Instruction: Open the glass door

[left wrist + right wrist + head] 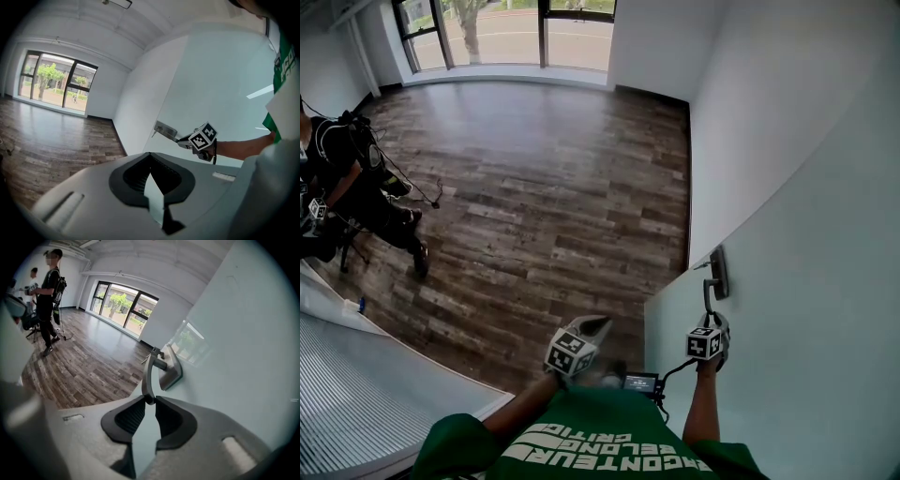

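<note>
The frosted glass door (797, 281) fills the right side of the head view. A metal lock plate (719, 272) on it carries a lever handle (709, 292) that hangs downward. My right gripper (710, 317) is shut on the lower end of that lever; in the right gripper view the handle (148, 378) runs from the plate (171, 371) down into the closed jaws (150, 401). My left gripper (592, 327) is held in the air left of the door, touching nothing. Its jaws (150, 153) meet at the tips with nothing between them, and it looks toward the right gripper (186, 142).
A white wall (666, 37) meets the door's far edge. Dark wood flooring (544, 197) stretches to tall windows (506, 33). A person with gear (347, 178) stands at the left, and another person (49, 296) shows in the right gripper view. A ribbed pale panel (366, 384) lies at the lower left.
</note>
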{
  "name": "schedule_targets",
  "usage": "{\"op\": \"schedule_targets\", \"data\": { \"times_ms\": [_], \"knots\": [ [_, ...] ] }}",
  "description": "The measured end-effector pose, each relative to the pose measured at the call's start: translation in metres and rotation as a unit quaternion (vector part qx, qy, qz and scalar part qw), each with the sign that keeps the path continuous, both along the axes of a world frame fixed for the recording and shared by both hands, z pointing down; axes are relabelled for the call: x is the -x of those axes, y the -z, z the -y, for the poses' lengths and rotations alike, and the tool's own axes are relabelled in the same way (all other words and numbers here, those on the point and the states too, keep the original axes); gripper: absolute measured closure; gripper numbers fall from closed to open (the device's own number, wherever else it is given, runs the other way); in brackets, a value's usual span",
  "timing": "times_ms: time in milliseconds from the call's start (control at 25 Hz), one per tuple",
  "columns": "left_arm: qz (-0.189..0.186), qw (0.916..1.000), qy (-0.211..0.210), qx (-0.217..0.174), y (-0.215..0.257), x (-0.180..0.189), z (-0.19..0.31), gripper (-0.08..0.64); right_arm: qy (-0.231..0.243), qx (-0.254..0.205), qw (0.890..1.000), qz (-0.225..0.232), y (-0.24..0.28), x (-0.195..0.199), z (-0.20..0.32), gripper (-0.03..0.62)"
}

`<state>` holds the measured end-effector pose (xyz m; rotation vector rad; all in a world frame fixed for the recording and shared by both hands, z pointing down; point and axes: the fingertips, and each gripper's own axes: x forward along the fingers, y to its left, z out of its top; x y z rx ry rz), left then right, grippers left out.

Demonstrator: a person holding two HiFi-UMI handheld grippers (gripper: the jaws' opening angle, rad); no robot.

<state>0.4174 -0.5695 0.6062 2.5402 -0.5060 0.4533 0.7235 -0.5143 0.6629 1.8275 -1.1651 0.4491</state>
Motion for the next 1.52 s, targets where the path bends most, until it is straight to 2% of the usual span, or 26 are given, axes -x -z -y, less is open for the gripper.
{"op": "schedule_targets", "data": {
  "times_ms": [280, 1200, 1520],
  "knots": [
    [0.009, 0.9999, 0.009, -0.004, -0.001, -0.005, 0.002, 0.543, -0.013, -0.005, 1.0, -0.006, 0.0, -0.026, -0.004, 0.531],
    [0.005, 0.9995, 0.03, -0.009, 0.004, -0.014, 0.012, 0.543, -0.052, -0.006, 0.998, -0.036, -0.005, -0.097, -0.019, 0.531],
    [0.007, 0.9992, 0.038, -0.012, 0.005, -0.006, 0.019, 0.543, -0.056, -0.016, 0.998, -0.025, -0.003, -0.101, -0.019, 0.526]
  ]
}}
